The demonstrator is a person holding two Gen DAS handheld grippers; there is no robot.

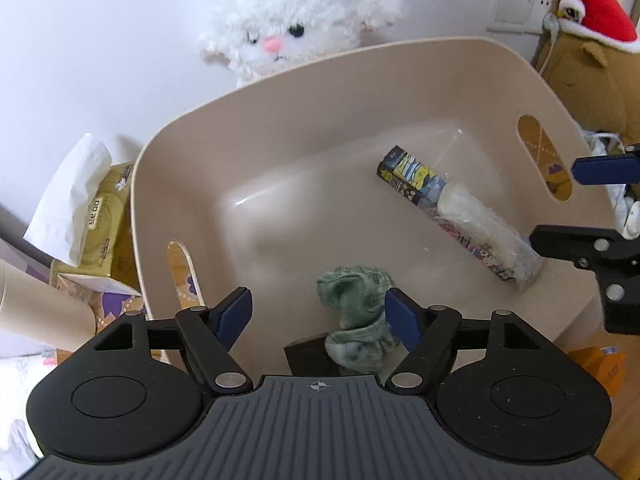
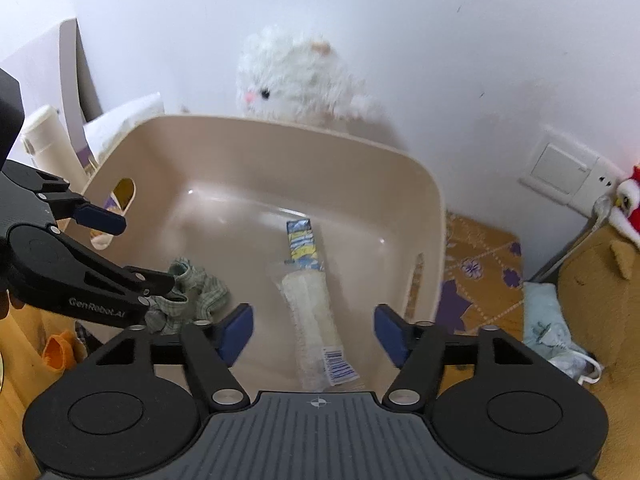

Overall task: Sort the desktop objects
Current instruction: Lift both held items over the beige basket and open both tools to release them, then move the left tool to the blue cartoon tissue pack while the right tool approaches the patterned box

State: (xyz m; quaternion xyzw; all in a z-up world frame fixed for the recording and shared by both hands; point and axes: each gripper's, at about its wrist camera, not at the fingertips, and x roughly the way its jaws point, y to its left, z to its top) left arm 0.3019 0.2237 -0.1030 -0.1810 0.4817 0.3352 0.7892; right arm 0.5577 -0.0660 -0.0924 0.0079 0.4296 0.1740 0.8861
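Observation:
A beige plastic bin (image 1: 248,128) holds a green checked cloth (image 1: 356,312) near its front and a colourful long packet in clear wrap (image 1: 456,212) to the right. My left gripper (image 1: 318,316) is open above the bin's near edge, its right pad beside the cloth, not closed on it. My right gripper (image 2: 314,332) is open and empty above the packet (image 2: 310,300). The bin (image 2: 256,148), the cloth (image 2: 188,296) and the left gripper (image 2: 120,252) show in the right wrist view. The right gripper (image 1: 576,204) shows at the right edge of the left wrist view.
A white plush toy (image 1: 292,20) leans on the wall behind the bin. A tissue box (image 1: 104,216) and a paper cup (image 1: 36,304) stand at left. A brown plush with a red hat (image 1: 592,40) sits at right. An orange item (image 2: 58,350) lies at left.

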